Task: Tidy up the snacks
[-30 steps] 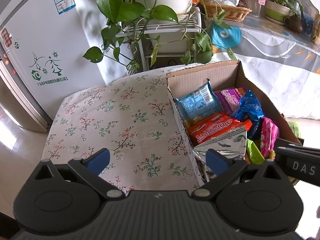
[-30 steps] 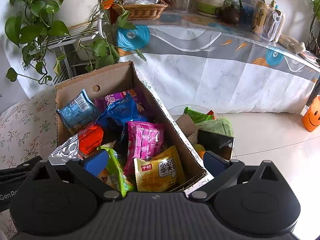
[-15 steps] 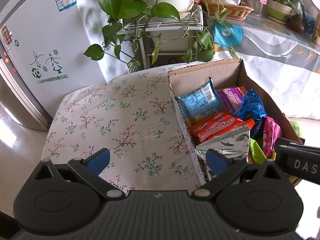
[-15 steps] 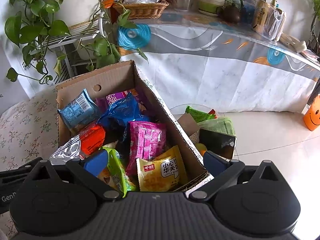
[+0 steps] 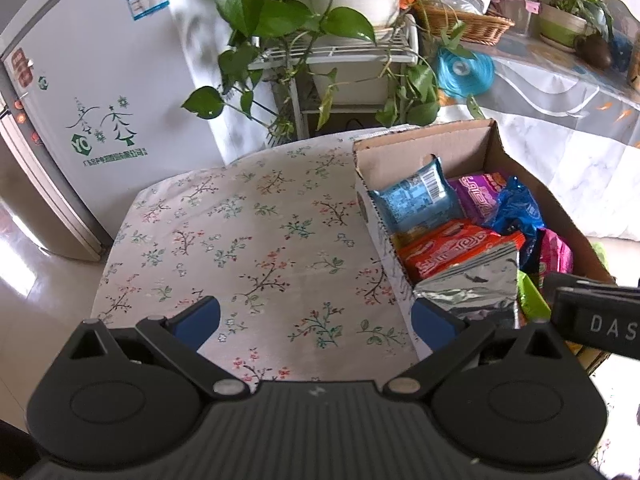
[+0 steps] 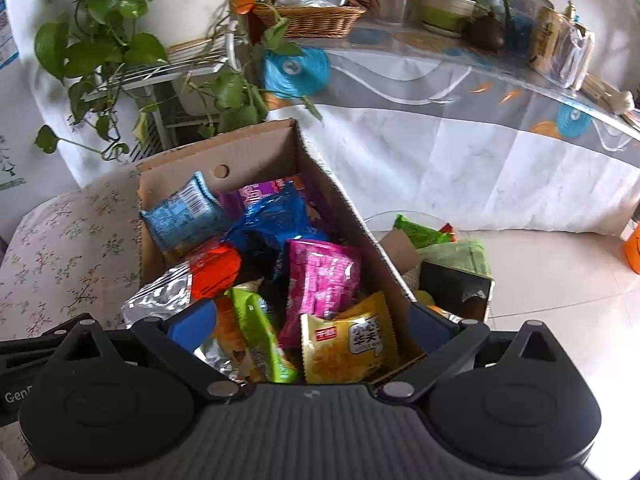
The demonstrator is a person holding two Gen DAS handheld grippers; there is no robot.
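A cardboard box (image 5: 424,146) (image 6: 256,148) full of snack packets sits at the right end of a floral-cloth table (image 5: 248,236). Inside lie a light-blue packet (image 6: 182,216), a dark-blue one (image 6: 276,216), a pink one (image 6: 320,276), an orange one (image 5: 452,248), a silver foil bag (image 5: 472,288), a green one (image 6: 260,336) and a yellow one (image 6: 348,340). My left gripper (image 5: 316,320) is open and empty above the table, left of the box. My right gripper (image 6: 312,320) is open and empty above the box's near end.
A white fridge (image 5: 80,92) stands at the left. A plant rack (image 5: 340,52) with trailing leaves stands behind the table. A long covered table (image 6: 460,120) holds a basket and pots. A small container with green packets (image 6: 452,264) sits right of the box.
Both grippers have drifted slightly; the box appears a little lower and closer in the views. Both stay open and empty.
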